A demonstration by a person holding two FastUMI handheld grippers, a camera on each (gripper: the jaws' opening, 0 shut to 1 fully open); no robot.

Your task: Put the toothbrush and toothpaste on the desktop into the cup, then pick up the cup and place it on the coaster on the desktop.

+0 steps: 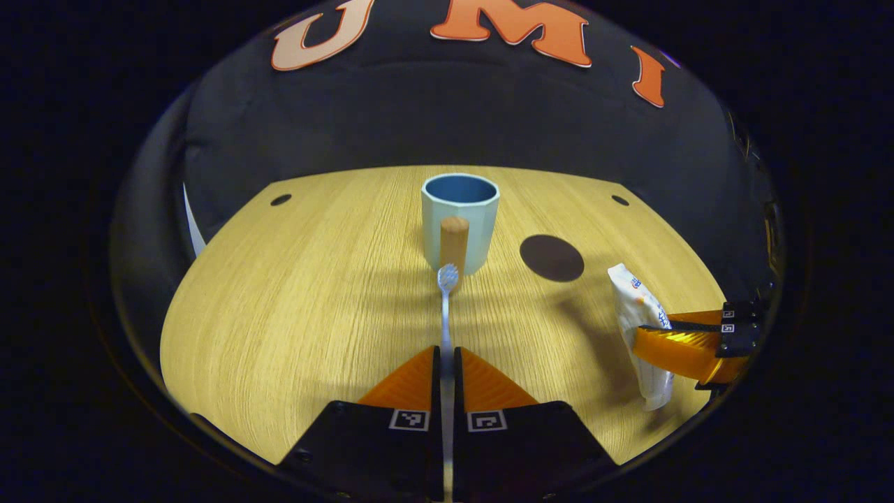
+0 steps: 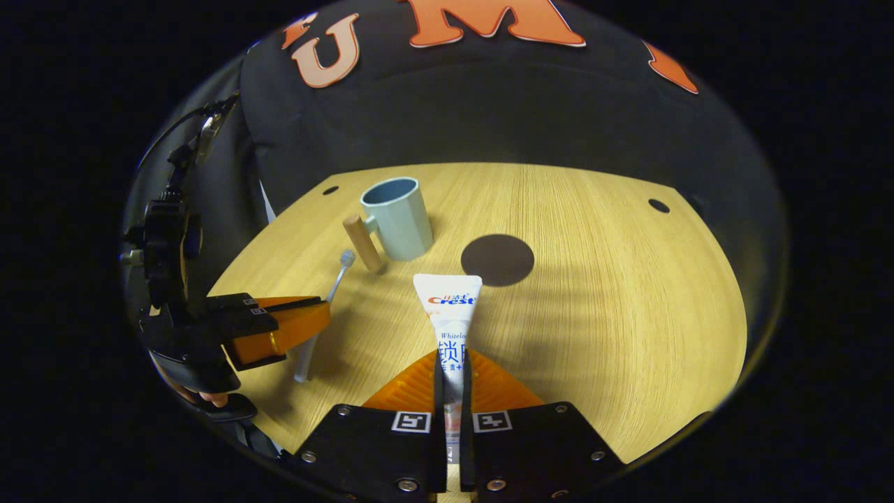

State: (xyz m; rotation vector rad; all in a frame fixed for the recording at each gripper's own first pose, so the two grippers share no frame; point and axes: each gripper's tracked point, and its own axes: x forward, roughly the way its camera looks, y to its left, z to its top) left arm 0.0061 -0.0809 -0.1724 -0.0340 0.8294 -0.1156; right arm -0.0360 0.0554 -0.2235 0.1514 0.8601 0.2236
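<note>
The left tool point(image 1: 447, 353) is pressed together on the handle of the toothbrush point(image 1: 445, 314), a thin, light, stiff stick whose bristled head points at the cup point(image 1: 460, 222), so a pinch low on the handle looks firm enough. The right tool point(image 2: 452, 367) pinches the toothpaste point(image 2: 450, 314) across its lower body; the tube is soft and likely slick, so a hold near its stiffer end seems safer. Farther out on the bench point(image 2: 594, 293), the cup stands upright beside the dark round coaster point(image 2: 497, 260).
</note>
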